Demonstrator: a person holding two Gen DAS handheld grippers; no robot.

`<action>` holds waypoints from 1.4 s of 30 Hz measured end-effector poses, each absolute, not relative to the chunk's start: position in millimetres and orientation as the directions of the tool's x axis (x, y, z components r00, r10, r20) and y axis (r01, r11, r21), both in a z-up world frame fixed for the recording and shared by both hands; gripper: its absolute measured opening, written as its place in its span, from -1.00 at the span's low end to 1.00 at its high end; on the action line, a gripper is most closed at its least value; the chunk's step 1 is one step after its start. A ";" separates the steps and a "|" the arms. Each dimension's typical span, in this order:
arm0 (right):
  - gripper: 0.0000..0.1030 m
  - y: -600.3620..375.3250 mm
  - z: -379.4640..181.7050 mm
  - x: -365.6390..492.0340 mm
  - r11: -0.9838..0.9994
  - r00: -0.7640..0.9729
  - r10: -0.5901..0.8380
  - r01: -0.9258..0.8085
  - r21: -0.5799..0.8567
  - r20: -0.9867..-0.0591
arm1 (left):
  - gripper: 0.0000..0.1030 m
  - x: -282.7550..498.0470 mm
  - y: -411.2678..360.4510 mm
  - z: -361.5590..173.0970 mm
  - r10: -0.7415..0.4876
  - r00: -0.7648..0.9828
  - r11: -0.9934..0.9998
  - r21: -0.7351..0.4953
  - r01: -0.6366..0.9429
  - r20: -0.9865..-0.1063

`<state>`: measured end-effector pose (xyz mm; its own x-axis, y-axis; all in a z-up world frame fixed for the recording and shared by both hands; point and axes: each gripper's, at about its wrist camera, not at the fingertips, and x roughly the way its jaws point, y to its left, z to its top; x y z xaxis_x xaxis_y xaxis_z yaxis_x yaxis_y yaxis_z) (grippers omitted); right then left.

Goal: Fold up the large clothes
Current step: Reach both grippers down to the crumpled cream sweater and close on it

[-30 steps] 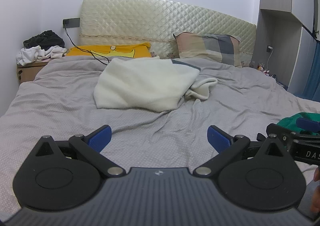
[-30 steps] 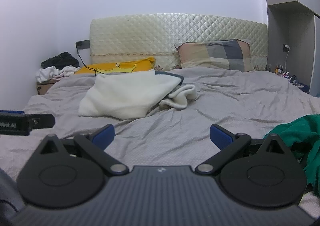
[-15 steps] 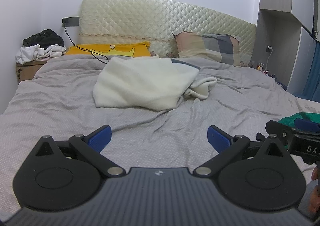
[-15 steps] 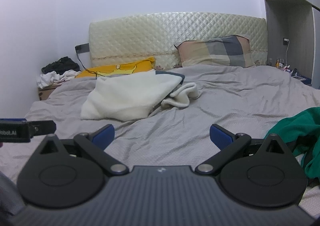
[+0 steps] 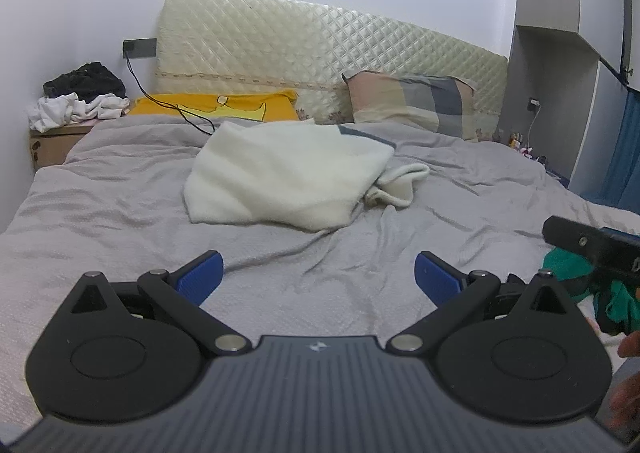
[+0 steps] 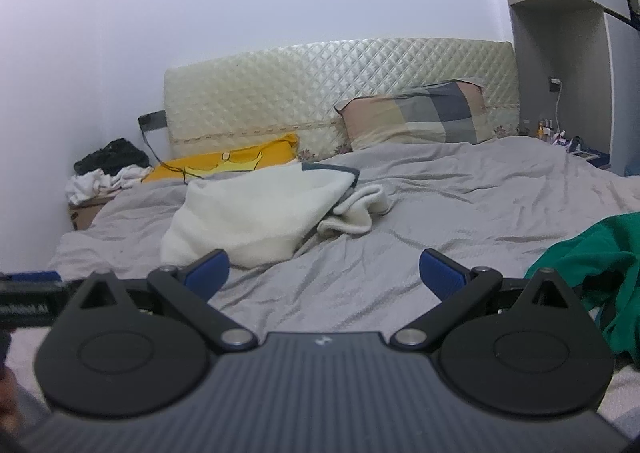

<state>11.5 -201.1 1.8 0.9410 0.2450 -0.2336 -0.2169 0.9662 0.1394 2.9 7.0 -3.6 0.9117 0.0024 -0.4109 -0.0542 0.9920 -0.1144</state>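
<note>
One bed is carrying two pillows, one cream garment lying mid-bed, and one green garment bunching at its right edge. Left tongs and right tongs are gaping wide, holding and touching nothing.

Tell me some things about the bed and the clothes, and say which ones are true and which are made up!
1. Both grippers are open. True: the left gripper and the right gripper hold nothing.
2. The white garment lies on the bed. True.
3. The green garment is neatly folded. False: it lies crumpled at the bed's right edge.
4. The plaid pillow lies flat in the middle of the bed. False: it leans on the headboard.
5. The yellow pillow is left of the plaid one. True.
</note>
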 end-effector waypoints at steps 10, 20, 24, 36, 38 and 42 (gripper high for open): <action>1.00 -192.6 17.4 15.4 0.951 0.923 0.287 -0.243 0.189 -0.256 | 1.00 7.2 13.4 -4.5 -0.011 0.897 0.987 -0.150 -0.062 -0.442; 1.00 -197.6 -1.6 38.7 0.943 0.903 0.302 -0.238 0.232 -0.306 | 1.00 25.9 17.1 -9.4 0.007 0.884 0.987 -0.141 -0.082 -0.468; 1.00 -191.1 -9.8 59.4 0.942 0.884 0.316 -0.250 0.223 -0.345 | 1.00 50.3 25.1 -8.9 0.055 0.871 0.980 -0.143 -0.142 -0.489; 1.00 -172.6 -24.2 163.6 0.884 0.807 0.438 -0.304 0.356 -0.398 | 1.00 170.7 64.7 -29.8 -0.009 0.830 0.964 -0.224 -0.140 -0.558; 1.00 -164.9 -29.9 181.6 0.880 0.802 0.450 -0.323 0.347 -0.392 | 1.00 190.6 71.0 -38.6 0.004 0.819 0.964 -0.215 -0.156 -0.574; 1.00 -156.7 -43.8 218.8 0.849 0.777 0.505 -0.366 0.382 -0.376 | 1.00 226.0 88.8 -59.2 -0.005 0.804 0.945 -0.266 -0.191 -0.594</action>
